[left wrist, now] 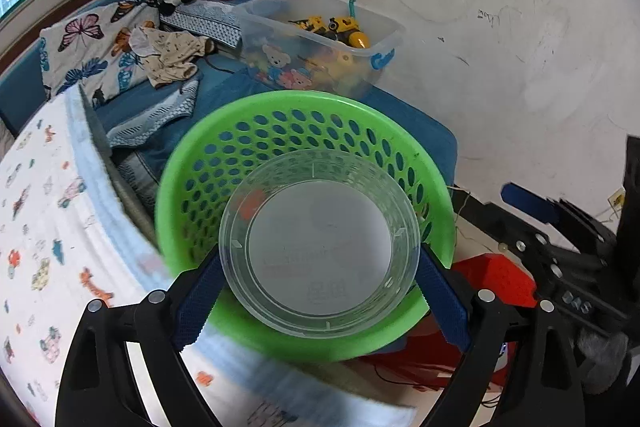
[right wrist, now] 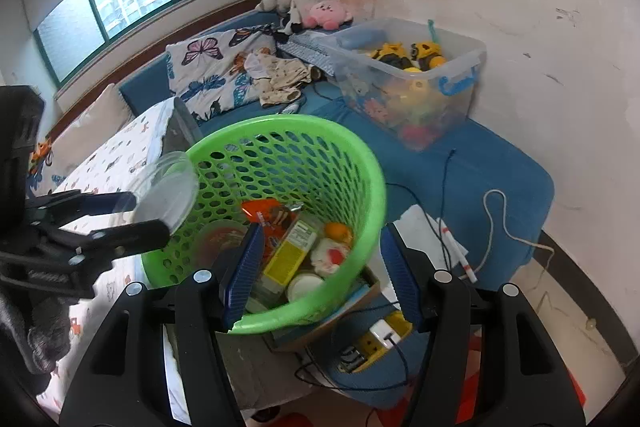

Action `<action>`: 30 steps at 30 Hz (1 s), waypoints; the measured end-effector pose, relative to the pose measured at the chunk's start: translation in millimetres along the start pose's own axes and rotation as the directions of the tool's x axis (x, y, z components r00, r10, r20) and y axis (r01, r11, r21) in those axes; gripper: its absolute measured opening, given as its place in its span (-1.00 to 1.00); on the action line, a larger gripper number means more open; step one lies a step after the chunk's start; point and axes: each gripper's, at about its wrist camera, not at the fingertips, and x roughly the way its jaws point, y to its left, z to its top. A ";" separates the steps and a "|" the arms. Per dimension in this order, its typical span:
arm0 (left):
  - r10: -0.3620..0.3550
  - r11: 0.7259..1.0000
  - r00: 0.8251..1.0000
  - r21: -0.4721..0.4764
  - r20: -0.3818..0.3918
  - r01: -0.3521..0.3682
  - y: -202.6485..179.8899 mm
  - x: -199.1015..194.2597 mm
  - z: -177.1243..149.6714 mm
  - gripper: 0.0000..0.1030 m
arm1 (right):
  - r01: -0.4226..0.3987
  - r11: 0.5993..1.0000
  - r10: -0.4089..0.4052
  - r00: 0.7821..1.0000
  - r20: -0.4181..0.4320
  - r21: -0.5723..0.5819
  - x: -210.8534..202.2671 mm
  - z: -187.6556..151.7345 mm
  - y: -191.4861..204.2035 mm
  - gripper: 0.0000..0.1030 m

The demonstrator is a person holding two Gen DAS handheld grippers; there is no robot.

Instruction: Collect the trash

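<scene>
The left gripper (left wrist: 320, 291) grips a clear lid (left wrist: 320, 247) edge to edge, tilted over the near-left rim of the green basket (right wrist: 360, 163). The right gripper (right wrist: 320, 271) is open and empty, straddling the basket's near wall.

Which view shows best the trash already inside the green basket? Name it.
The right wrist view. It looks down into the green basket, showing an orange wrapper, a yellow carton and other trash. In the left wrist view, the clear plastic lid in the left gripper hides nearly everything.
</scene>
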 end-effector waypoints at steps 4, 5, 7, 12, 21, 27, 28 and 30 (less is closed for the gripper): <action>-0.040 0.999 0.999 -0.031 -0.021 0.039 -5.0 12.8 5.3 0.72 | 0.005 1.000 -0.006 1.000 0.014 0.022 -10.3 -5.1 -8.2 0.19; -0.042 0.999 0.999 -0.035 -0.024 0.041 -5.8 15.3 6.3 0.72 | 0.007 1.000 -0.007 1.000 0.015 0.024 -11.7 -6.4 -9.6 0.19; -0.061 0.997 0.998 -0.044 -0.028 0.060 -7.4 19.9 7.7 0.73 | 0.014 1.000 -0.015 1.000 0.017 0.025 -15.1 -9.8 -12.0 0.19; -0.133 0.988 0.990 -0.080 -0.038 0.130 -5.8 25.7 6.7 0.80 | 0.012 0.999 -0.013 1.000 0.020 0.039 -19.2 -14.9 -14.1 0.19; -0.113 0.988 0.994 -0.106 0.002 0.113 13.4 -0.5 -7.6 0.81 | -0.023 0.999 0.022 1.000 0.019 0.023 -23.1 -19.1 3.6 0.19; -0.034 0.993 0.998 -0.115 0.049 0.040 35.0 -32.7 -25.7 0.81 | -0.053 0.999 0.053 0.998 0.019 -0.009 -26.1 -22.5 29.2 0.38; -0.023 0.993 0.998 -0.117 0.052 0.029 37.6 -36.7 -28.4 0.81 | -0.055 0.998 0.056 0.998 0.021 -0.018 -27.2 -23.3 34.0 0.40; 0.013 0.992 0.998 -0.123 0.067 -0.005 45.9 -48.1 -36.8 0.81 | -0.064 0.997 0.065 0.998 0.022 -0.031 -28.7 -24.1 41.7 0.40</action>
